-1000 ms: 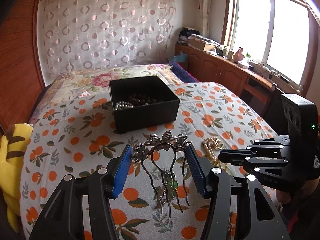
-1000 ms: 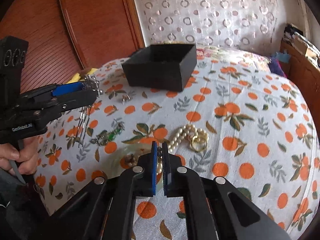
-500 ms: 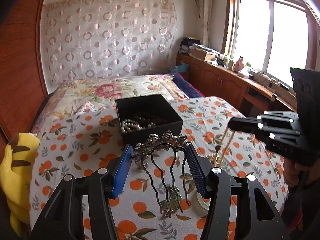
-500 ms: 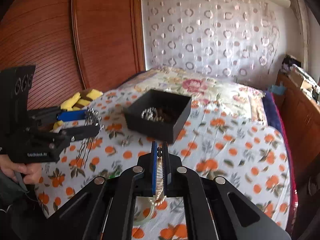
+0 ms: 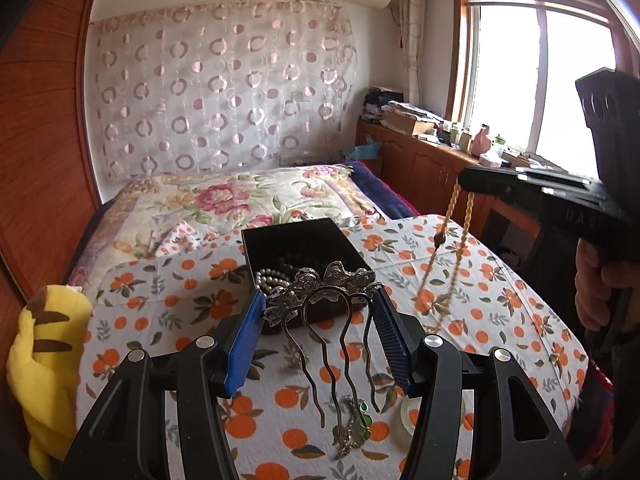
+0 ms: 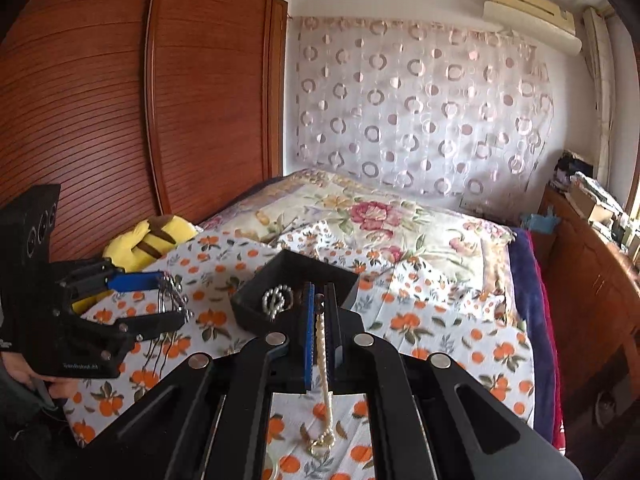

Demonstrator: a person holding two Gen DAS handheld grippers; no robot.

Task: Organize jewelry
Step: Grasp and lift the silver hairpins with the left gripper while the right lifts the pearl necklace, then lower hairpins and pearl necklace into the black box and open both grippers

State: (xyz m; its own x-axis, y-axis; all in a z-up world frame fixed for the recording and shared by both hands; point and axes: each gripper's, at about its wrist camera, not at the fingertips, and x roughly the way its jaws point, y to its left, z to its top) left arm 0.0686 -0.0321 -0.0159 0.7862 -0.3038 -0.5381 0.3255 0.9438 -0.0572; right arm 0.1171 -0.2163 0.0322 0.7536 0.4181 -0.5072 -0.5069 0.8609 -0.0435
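Note:
My left gripper [image 5: 319, 305] is shut on a silver hair comb [image 5: 325, 284] with wavy prongs and holds it in the air just short of the black box [image 5: 296, 245]. The box holds beads and a pearl string. My right gripper [image 6: 319, 300] is shut on a pearl necklace [image 6: 323, 364] that hangs down from its jaws above the bed. In the left wrist view the necklace [image 5: 444, 256] dangles to the right of the box. In the right wrist view the box [image 6: 294, 290] lies just beyond the fingertips, and the left gripper [image 6: 160, 300] with the comb is at left.
The bed has an orange-print cloth [image 5: 488, 300]. A green pendant chain [image 5: 354, 428] and a pale bangle [image 5: 406, 414] lie on it near me. A yellow plush toy [image 5: 44, 364] sits at the left edge. A wooden cabinet [image 5: 424, 168] stands at right.
Both grippers have risen and moved toward the box. The pearl necklace has been lifted off the cloth and now hangs freely. The comb stays held.

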